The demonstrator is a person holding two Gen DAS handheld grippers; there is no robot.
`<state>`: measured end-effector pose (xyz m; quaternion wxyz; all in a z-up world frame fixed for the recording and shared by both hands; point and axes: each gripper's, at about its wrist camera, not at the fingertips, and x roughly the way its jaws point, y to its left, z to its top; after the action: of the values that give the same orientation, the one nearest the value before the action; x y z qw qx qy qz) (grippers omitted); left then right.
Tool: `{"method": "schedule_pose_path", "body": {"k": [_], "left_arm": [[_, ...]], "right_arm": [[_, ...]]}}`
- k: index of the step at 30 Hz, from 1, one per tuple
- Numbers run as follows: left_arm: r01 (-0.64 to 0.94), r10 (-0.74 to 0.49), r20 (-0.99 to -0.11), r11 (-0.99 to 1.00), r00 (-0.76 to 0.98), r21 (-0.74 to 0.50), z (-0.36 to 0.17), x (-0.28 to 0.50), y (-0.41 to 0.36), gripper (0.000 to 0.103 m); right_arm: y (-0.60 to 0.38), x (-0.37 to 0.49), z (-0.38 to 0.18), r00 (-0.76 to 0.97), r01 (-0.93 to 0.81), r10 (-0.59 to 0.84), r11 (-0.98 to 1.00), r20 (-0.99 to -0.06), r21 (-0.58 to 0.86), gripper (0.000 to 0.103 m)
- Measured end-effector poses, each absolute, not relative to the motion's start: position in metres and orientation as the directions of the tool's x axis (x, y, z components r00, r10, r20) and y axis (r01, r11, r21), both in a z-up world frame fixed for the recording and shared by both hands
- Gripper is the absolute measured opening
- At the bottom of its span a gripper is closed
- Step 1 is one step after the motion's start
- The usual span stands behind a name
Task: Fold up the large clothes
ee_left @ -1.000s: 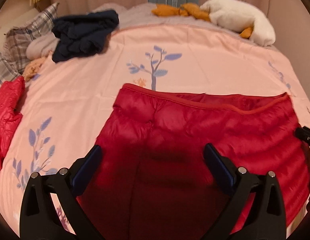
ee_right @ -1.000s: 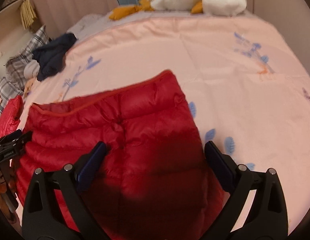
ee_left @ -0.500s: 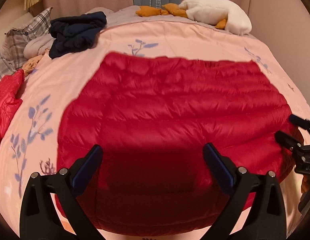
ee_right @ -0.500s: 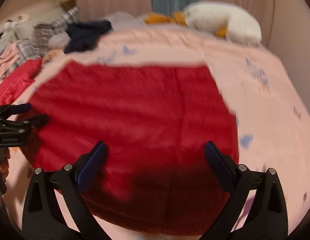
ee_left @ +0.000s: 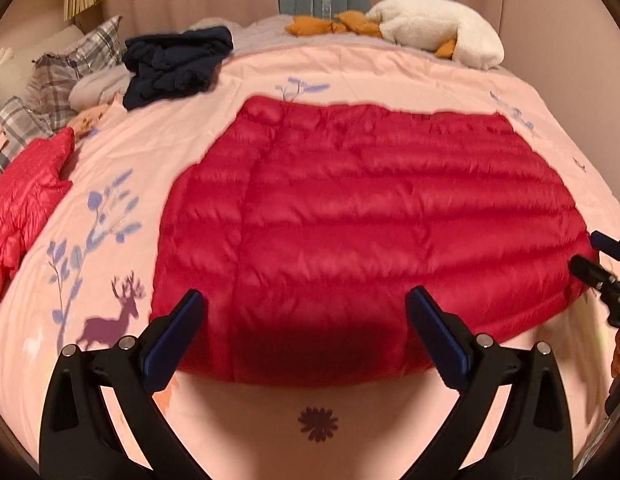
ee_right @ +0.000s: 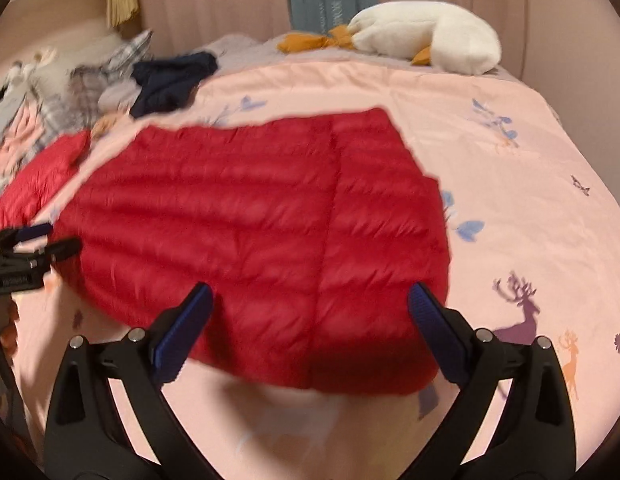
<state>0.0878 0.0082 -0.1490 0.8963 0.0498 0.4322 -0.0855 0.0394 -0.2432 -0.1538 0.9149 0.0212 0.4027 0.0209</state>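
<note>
with my left gripper (ee_left: 302, 320) and right gripper (ee_right: 310, 312) both spread and empty, i judge the red quilted down jacket (ee_left: 361, 216) light, puffy and slippery, best pinched at its near hem corners.

Both wrist views look down along their open claws, close above the bed (ee_left: 349, 68), toward its far end; both share the red jacket (ee_left: 369, 216).

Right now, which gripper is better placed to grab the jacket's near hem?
Left gripper: open, its fingers straddle the red jacket hem squarely. Right gripper, also open, sits toward the jacket's corner.
</note>
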Motion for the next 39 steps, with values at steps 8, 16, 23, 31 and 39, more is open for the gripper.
{"method": "schedule_pose_path", "body": {"k": [8,16,23,31,39], "left_arm": [[0.210,-0.091,-0.796,0.977,0.598,0.046,-0.162,0.075,0.002,0.102],[0.209,-0.072,-0.817,0.976,0.573,0.061,-0.167,0.067,-0.005,0.102],[0.207,-0.078,-0.749,0.975,0.658,0.081,-0.101,0.045,-0.007,0.102],[0.175,-0.087,-0.619,0.981,0.781,0.083,0.000,0.023,-0.008,0.102],[0.164,-0.117,-0.599,0.986,0.792,0.024,0.058,0.000,-0.006,0.102]], "right_arm": [[-0.237,0.029,-0.161,0.652,-0.020,0.035,0.999,-0.758,0.030,0.099],[-0.239,0.025,-0.176,0.593,0.027,0.026,0.998,-0.805,0.052,0.099],[-0.232,0.000,-0.117,0.655,-0.009,0.050,0.998,-0.754,0.058,0.100],[-0.222,-0.024,-0.021,0.767,-0.005,0.037,0.999,-0.641,0.051,0.101],[-0.209,-0.042,0.038,0.793,0.078,-0.035,0.996,-0.608,0.044,0.101]]}}
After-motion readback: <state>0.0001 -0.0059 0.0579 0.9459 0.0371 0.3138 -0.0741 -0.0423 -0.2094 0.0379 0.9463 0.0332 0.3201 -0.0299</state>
